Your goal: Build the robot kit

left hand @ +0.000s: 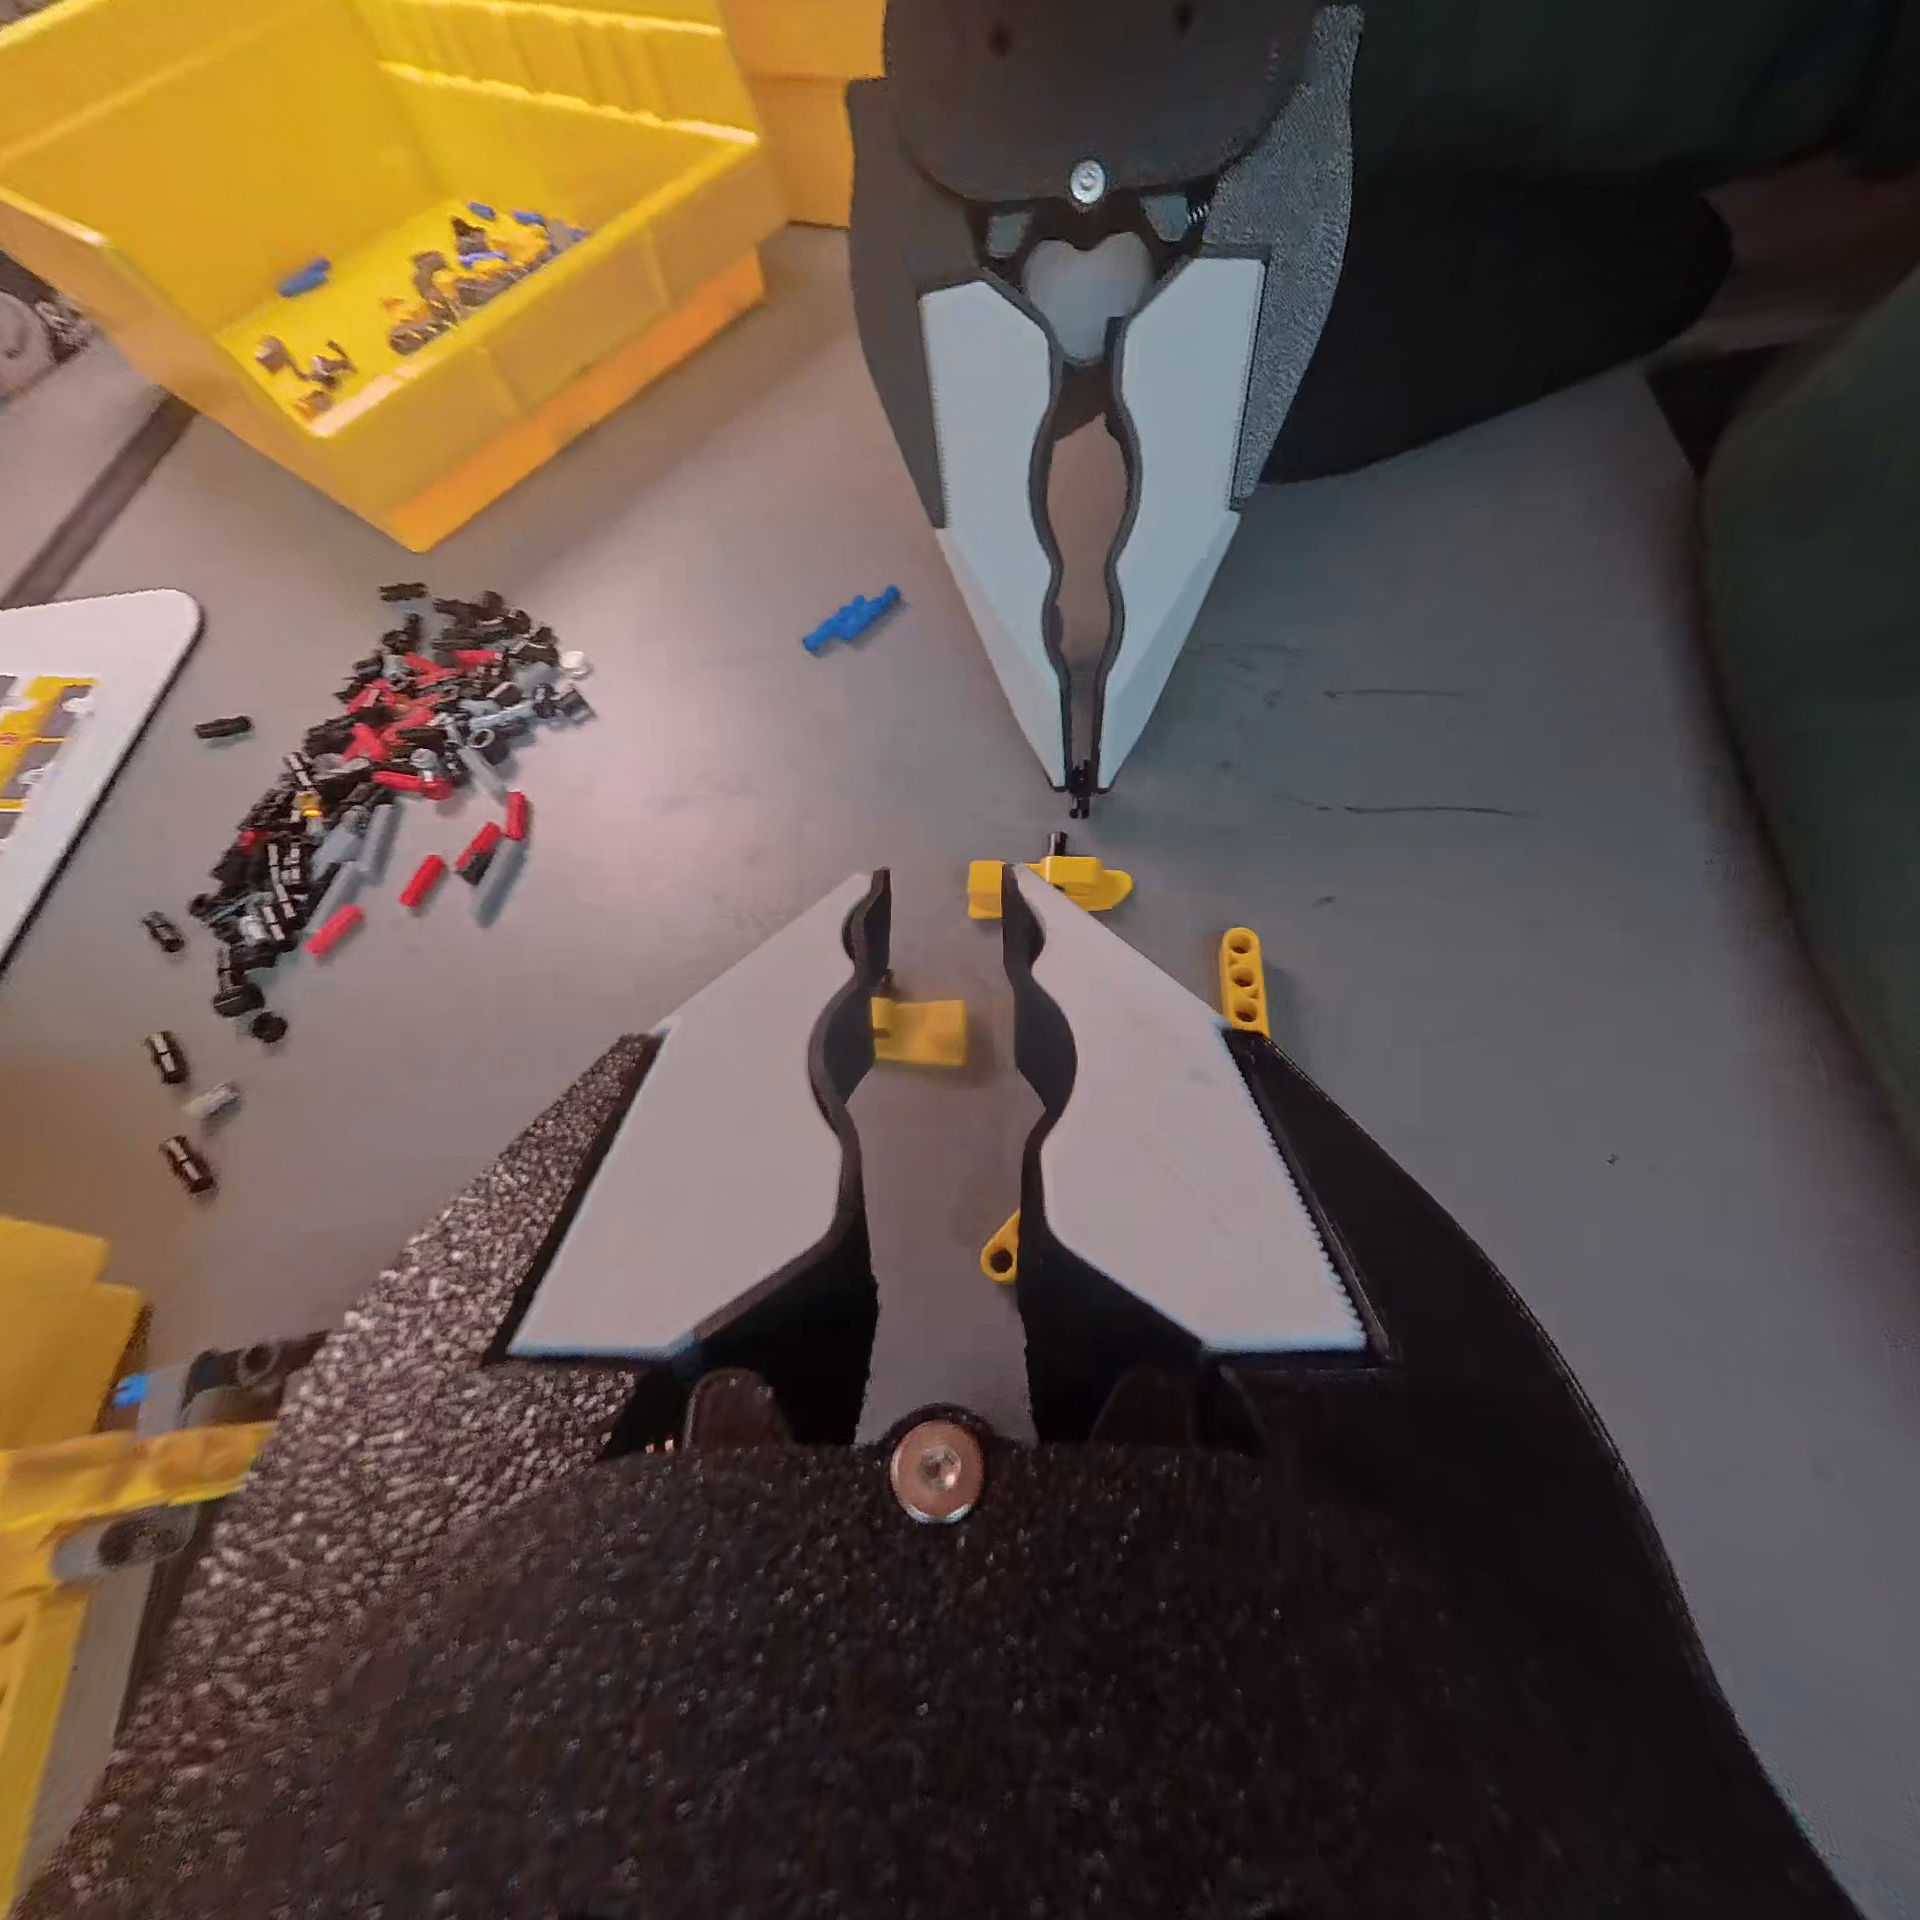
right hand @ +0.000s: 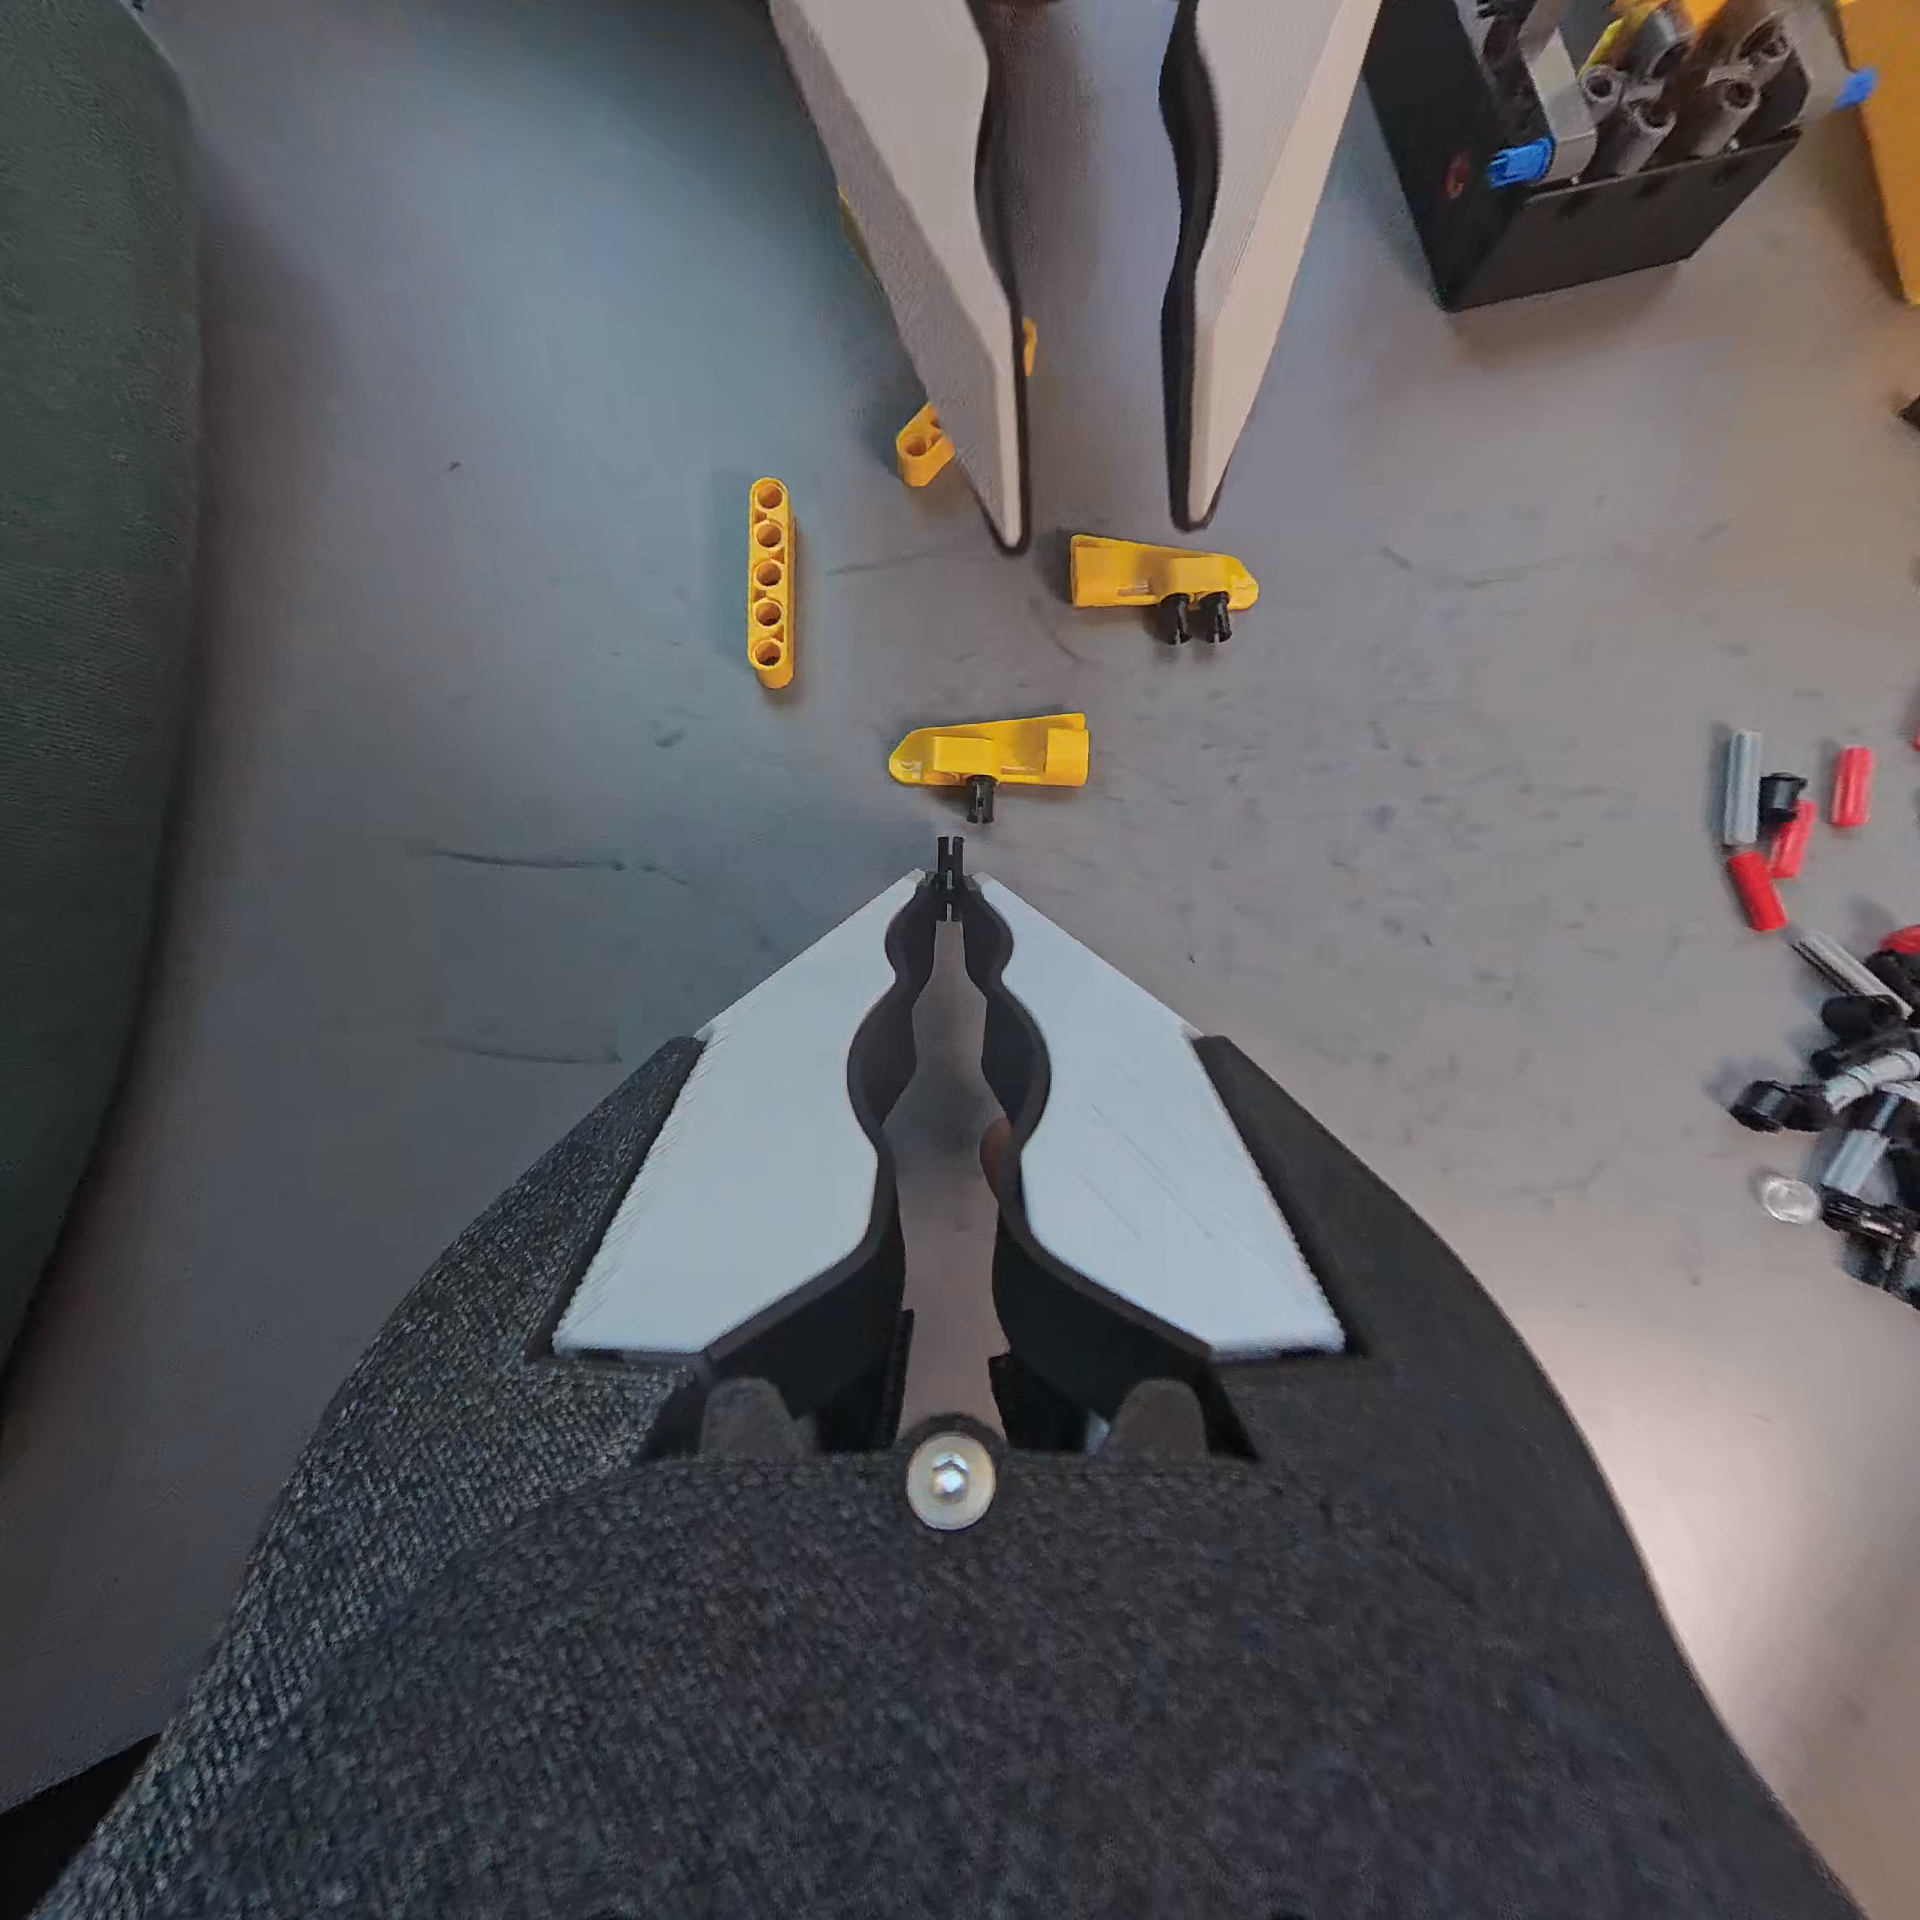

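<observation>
My right gripper (right hand: 948, 891) is shut on a small black pin (right hand: 948, 862) that sticks out past its tips, just above the grey table. The pin points at a yellow panel piece (right hand: 987, 753) that carries one black pin. A second yellow panel piece (right hand: 1158, 577) with two black pins lies farther off, at the tips of my left gripper (right hand: 1101, 525). My left gripper (left hand: 948, 883) is open and empty, low over the table, with that second piece (left hand: 920, 1029) under the gap between its fingers. The right gripper (left hand: 1081, 774) faces it. A yellow five-hole beam (right hand: 771, 582) lies beside them.
A pile of black, red and grey pins (left hand: 395, 790) lies at the left, with a blue pin (left hand: 852, 620) apart from it. A yellow bin (left hand: 644, 343) holds small parts. A black and yellow assembly (right hand: 1600, 135) stands behind the left gripper. A short yellow piece (right hand: 923, 447) lies nearby. My hands' fingertips stand some 6 cm from each other.
</observation>
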Action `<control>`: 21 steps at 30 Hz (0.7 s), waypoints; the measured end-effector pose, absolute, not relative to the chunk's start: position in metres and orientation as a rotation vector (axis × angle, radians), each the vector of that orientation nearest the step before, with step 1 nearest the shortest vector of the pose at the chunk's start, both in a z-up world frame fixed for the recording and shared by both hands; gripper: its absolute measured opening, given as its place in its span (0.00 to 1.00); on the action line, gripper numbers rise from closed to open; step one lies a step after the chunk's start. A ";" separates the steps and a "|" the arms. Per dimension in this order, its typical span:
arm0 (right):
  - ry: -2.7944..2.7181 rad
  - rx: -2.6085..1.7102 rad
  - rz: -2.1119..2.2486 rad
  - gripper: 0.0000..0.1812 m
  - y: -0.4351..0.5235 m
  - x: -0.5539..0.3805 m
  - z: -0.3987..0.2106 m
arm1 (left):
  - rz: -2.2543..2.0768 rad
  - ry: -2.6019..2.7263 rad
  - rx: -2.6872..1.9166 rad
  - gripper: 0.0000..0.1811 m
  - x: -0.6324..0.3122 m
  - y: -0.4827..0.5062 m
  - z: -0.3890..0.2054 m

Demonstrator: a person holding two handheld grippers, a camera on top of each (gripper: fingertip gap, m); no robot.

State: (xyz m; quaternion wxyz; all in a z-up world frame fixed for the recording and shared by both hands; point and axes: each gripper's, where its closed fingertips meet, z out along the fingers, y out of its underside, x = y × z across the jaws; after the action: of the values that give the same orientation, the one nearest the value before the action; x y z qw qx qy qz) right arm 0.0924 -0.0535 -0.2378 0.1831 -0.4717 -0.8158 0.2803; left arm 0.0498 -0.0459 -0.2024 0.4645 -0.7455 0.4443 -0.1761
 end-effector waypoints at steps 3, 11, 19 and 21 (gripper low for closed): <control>-2.317 -1.325 0.760 0.02 -0.057 0.091 -0.240 | -0.423 1.161 -1.894 0.14 0.062 -0.048 -0.219; -2.297 -1.345 0.704 0.04 -0.055 0.091 -0.240 | -0.421 1.232 -2.007 0.26 0.071 -0.046 -0.240; -2.238 -1.407 0.676 0.06 -0.048 0.099 -0.240 | -0.462 1.204 -2.046 0.20 0.072 -0.047 -0.241; -2.199 -1.452 0.674 0.05 -0.045 0.099 -0.240 | -0.463 1.196 -2.051 0.19 0.073 -0.047 -0.241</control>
State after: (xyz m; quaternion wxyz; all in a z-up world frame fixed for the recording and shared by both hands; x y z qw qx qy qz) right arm 0.0987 -0.0452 -0.2398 0.2092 -0.5221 -0.7905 0.2423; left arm 0.0726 -0.0474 -0.2413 0.3534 -0.7933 0.4624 -0.1789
